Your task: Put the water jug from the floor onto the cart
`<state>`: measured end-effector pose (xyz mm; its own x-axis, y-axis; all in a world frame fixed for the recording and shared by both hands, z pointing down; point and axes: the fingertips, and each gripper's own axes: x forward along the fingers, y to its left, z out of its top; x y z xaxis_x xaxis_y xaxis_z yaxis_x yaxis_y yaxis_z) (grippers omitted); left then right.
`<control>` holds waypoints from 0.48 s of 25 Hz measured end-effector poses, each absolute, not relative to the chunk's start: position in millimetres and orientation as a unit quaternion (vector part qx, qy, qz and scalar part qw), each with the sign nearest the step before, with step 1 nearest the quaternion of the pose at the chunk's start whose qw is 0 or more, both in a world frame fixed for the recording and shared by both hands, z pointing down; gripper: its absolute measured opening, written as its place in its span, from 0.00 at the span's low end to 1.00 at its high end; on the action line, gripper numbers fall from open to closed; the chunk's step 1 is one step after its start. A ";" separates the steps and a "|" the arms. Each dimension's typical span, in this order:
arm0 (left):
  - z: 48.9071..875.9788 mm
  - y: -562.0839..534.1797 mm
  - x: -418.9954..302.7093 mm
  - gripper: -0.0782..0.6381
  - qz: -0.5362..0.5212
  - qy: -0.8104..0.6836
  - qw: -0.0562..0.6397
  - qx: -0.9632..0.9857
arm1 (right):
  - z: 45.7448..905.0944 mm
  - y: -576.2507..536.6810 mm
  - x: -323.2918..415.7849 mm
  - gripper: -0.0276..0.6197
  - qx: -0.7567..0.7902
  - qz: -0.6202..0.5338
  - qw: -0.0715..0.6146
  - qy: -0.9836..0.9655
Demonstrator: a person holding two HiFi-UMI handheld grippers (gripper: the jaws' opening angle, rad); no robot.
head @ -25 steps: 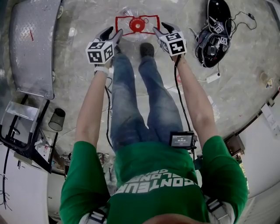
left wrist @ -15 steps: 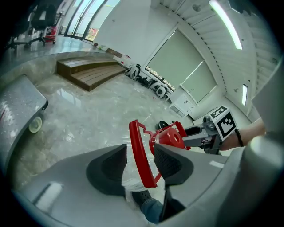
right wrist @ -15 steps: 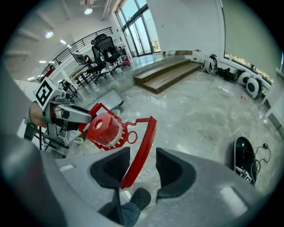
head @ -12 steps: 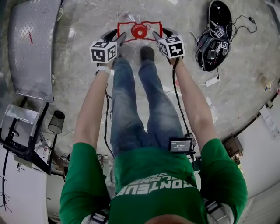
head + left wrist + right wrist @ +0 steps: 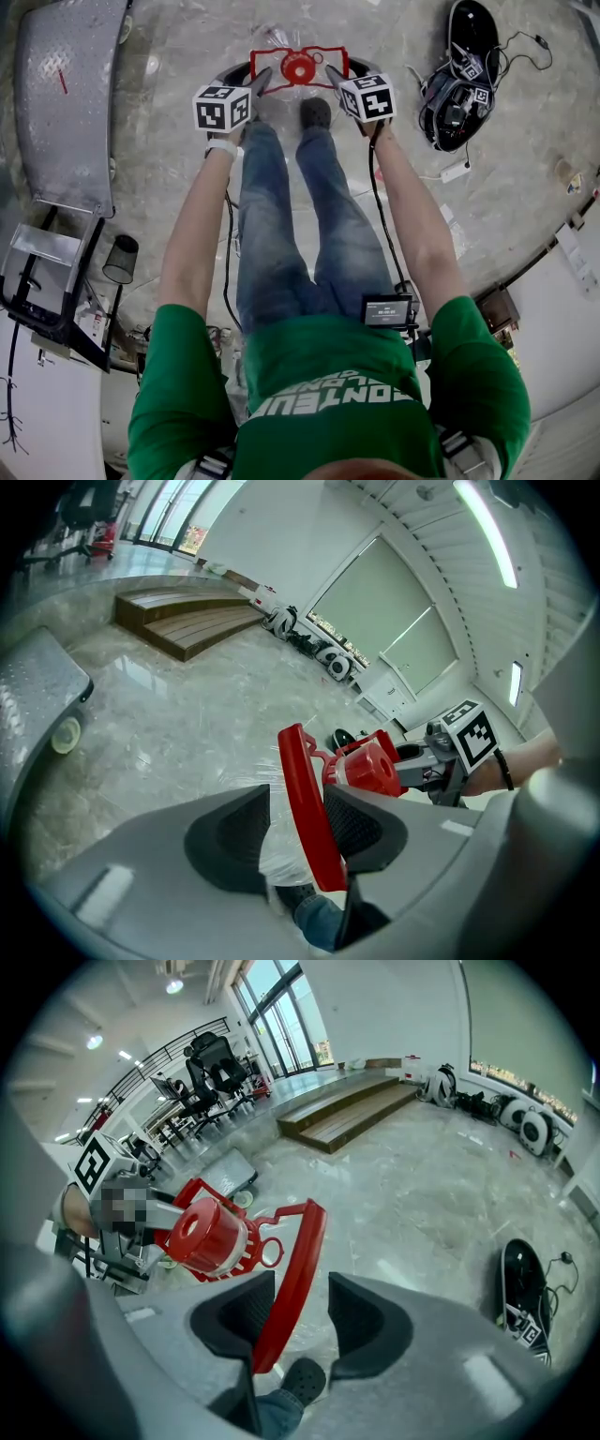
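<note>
The clear water jug (image 5: 281, 42) stands on the floor in front of the person's feet. It has a red cap (image 5: 299, 67) and a red handle frame (image 5: 323, 52). My left gripper (image 5: 255, 82) straddles the frame's left bar (image 5: 305, 817). Its jaws have just been closing; the bar lies against the right pad (image 5: 361, 822), with a gap to the other pad. My right gripper (image 5: 337, 77) straddles the frame's right bar (image 5: 291, 1269), which sits near the left pad (image 5: 239, 1321), and the jaws stand open. The cart's metal deck (image 5: 70, 103) lies to the left.
The person's legs and dark shoe (image 5: 314, 112) are just behind the jug. A black mesh cup (image 5: 122, 258) and a black frame (image 5: 47, 300) sit lower left. Black gear with cables (image 5: 459, 80) lies to the right. A low wooden platform (image 5: 187, 621) is further off.
Both grippers have dropped and moved forward to either side of the red handle frame, so that its side bars now lie between their jaws. Little has changed in the last half second.
</note>
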<state>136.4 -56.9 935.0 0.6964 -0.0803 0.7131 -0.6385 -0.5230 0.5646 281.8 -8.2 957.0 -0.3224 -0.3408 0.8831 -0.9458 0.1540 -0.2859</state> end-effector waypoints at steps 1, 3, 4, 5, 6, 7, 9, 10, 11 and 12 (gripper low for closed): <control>935.4 -56.3 136.5 0.36 0.322 -0.221 0.436 0.811 | 956.9 -8.9 281.9 0.30 0.474 0.447 0.338 -0.680; 936.5 -55.3 137.4 0.35 0.323 -0.220 0.439 0.809 | 957.3 -10.2 282.6 0.30 0.474 0.449 0.336 -0.679; 937.1 -54.5 138.2 0.34 0.324 -0.219 0.440 0.808 | 957.6 -10.3 283.0 0.30 0.474 0.450 0.335 -0.679; 937.5 -53.5 139.0 0.33 0.324 -0.217 0.442 0.807 | 957.9 -10.1 283.4 0.30 0.473 0.451 0.334 -0.679; 937.8 -52.7 139.7 0.33 0.325 -0.216 0.444 0.807 | 958.3 -9.8 283.5 0.30 0.473 0.452 0.334 -0.679; 938.2 -52.1 140.3 0.32 0.325 -0.215 0.445 0.806 | 958.7 -9.5 283.4 0.30 0.472 0.453 0.334 -0.679; 939.1 -51.4 141.2 0.30 0.325 -0.213 0.448 0.805 | 959.8 -9.2 282.3 0.30 0.470 0.456 0.334 -0.678; 939.4 -50.9 141.8 0.29 0.325 -0.210 0.450 0.805 | 960.2 -9.0 281.4 0.30 0.468 0.457 0.334 -0.678; 939.5 -50.4 142.6 0.28 0.325 -0.208 0.451 0.805 | 960.5 -8.8 280.4 0.30 0.467 0.458 0.335 -0.679; 939.3 -49.9 143.2 0.27 0.325 -0.207 0.452 0.804 | 960.5 -8.7 279.5 0.30 0.465 0.459 0.335 -0.679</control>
